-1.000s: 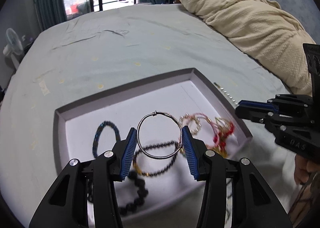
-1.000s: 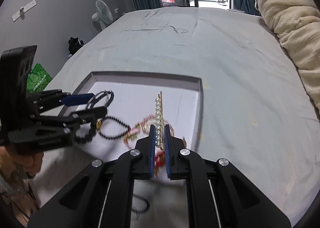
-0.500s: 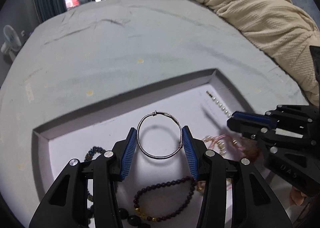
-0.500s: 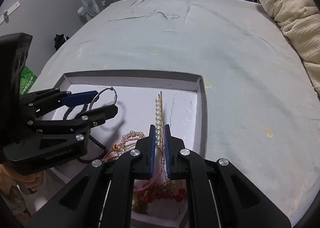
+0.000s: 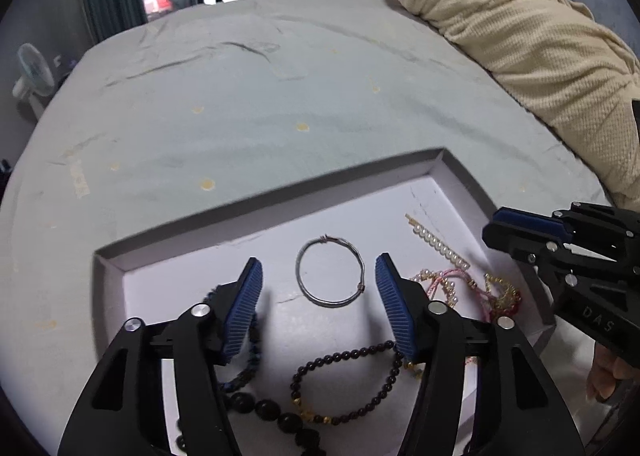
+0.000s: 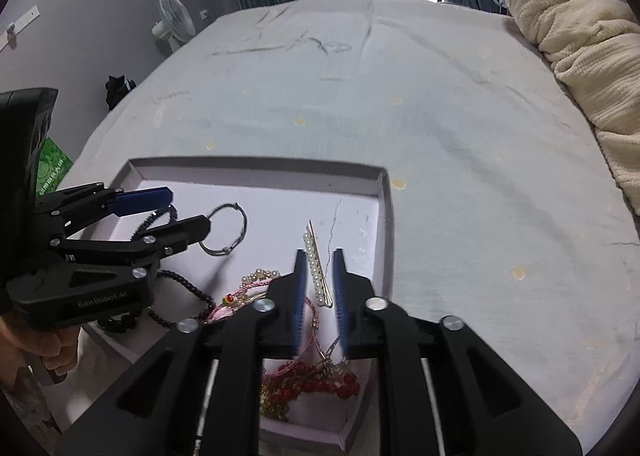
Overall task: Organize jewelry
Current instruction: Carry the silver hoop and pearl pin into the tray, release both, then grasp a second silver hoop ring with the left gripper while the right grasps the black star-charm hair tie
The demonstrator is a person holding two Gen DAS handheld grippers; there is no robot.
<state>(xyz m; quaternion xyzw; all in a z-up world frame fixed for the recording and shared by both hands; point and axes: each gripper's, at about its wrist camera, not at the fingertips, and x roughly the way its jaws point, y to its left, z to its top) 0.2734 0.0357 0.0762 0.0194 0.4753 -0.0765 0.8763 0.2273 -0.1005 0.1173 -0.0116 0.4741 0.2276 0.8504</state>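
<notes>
Our left tongs (image 5: 319, 288) are spread apart over the tray (image 5: 256, 202) on the bed; the silver bangle (image 5: 330, 271) lies flat between the tips, untouched. Right tongs (image 6: 320, 276) are parted too, straddling the pearl hairpin (image 6: 317, 267) on the tray floor.

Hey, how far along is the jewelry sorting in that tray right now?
Done: the silver bangle and the pearl hair clip lie flat and apart on the tray.
In hand: nothing; the left gripper and right gripper are both open over those pieces.
Left: the dark bead bracelet lies loose, and the pink and red tangle is still heaped at the near edge.
</notes>
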